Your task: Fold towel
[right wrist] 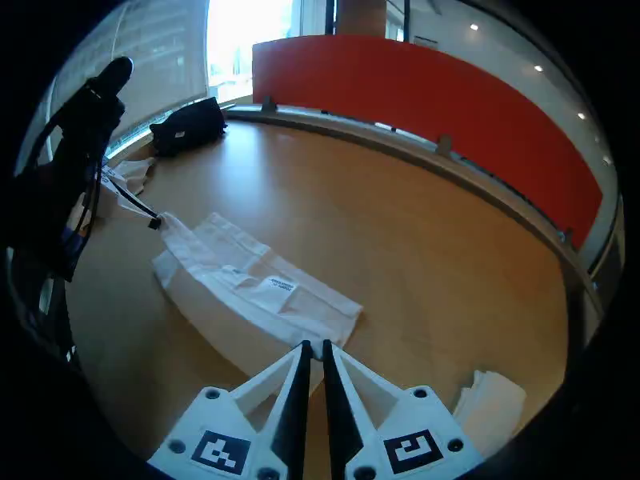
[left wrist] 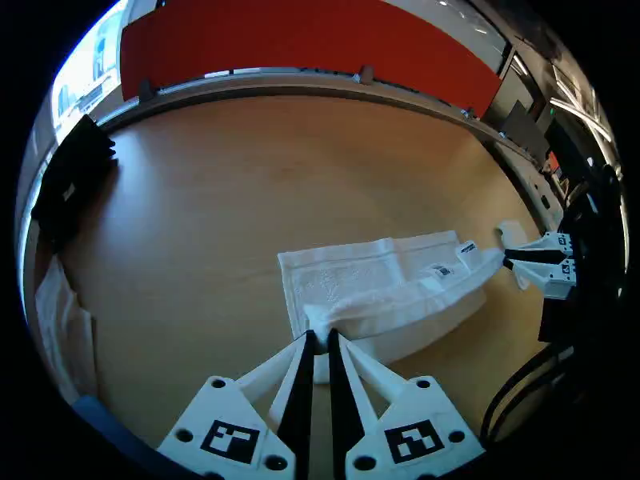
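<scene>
- The white terry-cloth towel (left wrist: 360, 276) lies near the middle of a smooth, pale wooden table (left wrist: 240, 184); its nap is soft and slightly ribbed, and its outline is a long rectangle.
- One long edge of it is raised off the wood and sags in a shallow curve between the two grippers; the rest lies flat beneath that raised edge.
- The left gripper (left wrist: 318, 346) has white plastic fingers with black inner faces; they are drawn almost together, pinching one corner of the cloth at their tips.
- The right gripper (right wrist: 310, 350), of the same make, has its jaws closed nearly to touching on the opposite end of the raised edge; the left gripper view shows it at the far right, clamped on the fabric.
- A small white sewn label (right wrist: 280, 284) with dark print sits on the upper face of the cloth.
- A matt red partition panel (left wrist: 320, 40) stands along the far edge of the table.
- A black soft bag (right wrist: 188, 124) rests by that edge, well apart from the cloth; a stack of folded white cloths (right wrist: 492, 404) lies near the right gripper.
</scene>
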Demonstrator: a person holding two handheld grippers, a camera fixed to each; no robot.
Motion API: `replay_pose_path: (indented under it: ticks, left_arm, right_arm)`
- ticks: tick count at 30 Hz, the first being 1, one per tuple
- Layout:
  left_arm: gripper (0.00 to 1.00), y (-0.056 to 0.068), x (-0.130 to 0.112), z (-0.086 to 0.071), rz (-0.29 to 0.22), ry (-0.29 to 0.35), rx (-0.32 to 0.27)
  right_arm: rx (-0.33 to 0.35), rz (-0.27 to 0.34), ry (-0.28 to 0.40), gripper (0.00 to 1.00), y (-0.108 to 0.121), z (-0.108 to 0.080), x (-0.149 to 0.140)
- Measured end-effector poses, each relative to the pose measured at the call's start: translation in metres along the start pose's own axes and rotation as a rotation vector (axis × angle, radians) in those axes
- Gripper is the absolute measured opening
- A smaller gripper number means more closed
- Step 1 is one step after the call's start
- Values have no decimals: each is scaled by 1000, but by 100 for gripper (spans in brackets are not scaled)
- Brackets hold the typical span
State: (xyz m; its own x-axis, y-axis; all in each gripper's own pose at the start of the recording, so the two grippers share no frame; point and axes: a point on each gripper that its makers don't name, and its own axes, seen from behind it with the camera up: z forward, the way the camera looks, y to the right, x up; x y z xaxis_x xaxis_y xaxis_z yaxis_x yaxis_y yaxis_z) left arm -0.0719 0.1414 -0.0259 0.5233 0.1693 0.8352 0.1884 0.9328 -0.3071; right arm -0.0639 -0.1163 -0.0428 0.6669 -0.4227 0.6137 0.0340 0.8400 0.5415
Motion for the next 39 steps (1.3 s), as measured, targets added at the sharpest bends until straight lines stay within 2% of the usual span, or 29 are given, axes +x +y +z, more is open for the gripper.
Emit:
replay_pose_path:
  ticks: [9, 13, 22, 27, 29, 31, 35, 38, 39]
  left_arm:
    - [16, -13, 3, 32, 109, -32, 36]
    - [18, -17, 4, 41, 141, -37, 46]
    - [41, -31, 6, 55, 175, -25, 72]
    - [55, -41, 9, 59, 174, -15, 104]
    - [67, -44, 12, 60, 169, -8, 121]
    - [80, -49, 16, 59, 165, 1, 140]
    - [94, -55, 21, 58, 153, 15, 165]
    - [94, -59, 22, 57, 128, 16, 178]
    - [94, -59, 22, 57, 116, 16, 180]
  right_arm:
    - [-27, 20, -36, 11, 9, 22, -7]
    - [-38, 42, -41, 11, 11, 30, -7]
    - [-68, 52, -54, 17, 20, 44, -10]
    - [-97, 44, -62, 36, 26, 47, -12]
    - [-110, 43, -63, 44, 29, 48, -12]
    - [-123, 44, -60, 56, 32, 48, -11]
    - [-147, 50, -51, 75, 38, 47, -9]
    - [-163, 58, -47, 91, 43, 46, -8]
    - [-166, 60, -46, 92, 44, 46, -7]
